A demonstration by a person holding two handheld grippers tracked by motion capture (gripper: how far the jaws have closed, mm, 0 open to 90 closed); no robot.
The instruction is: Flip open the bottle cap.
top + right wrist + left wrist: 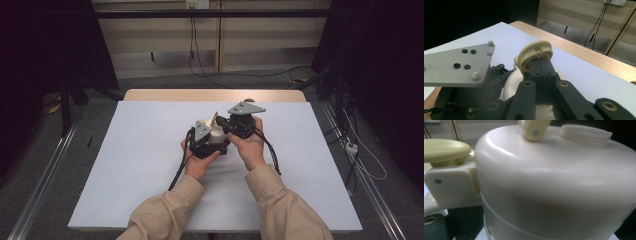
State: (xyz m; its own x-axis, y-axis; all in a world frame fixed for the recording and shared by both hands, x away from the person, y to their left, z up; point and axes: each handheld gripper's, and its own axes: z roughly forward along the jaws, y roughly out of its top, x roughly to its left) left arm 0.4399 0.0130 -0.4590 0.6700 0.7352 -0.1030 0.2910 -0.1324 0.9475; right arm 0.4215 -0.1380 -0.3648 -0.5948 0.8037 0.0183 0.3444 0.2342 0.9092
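A white round pot (216, 134) with a cream handle (214, 119) sits at the middle of the white table (150, 165). My left gripper (210, 142) is against the pot's near left side. In the left gripper view the pot's body (554, 182) sits very close between dark jaw parts at both lower corners, so the jaws grip its sides. My right gripper (542, 62) is shut on the raised cream handle (536, 53), whose curved top sticks out above the closed jaws. The handle's pivot (534, 130) and a cream latch button (445, 150) sit on the lid.
White table surface lies open on all sides of the pot, with a wooden strip (215, 95) along the far edge. Cables (270, 145) trail from both grippers toward the person. Metal rails (40, 180) and floor cables flank the table.
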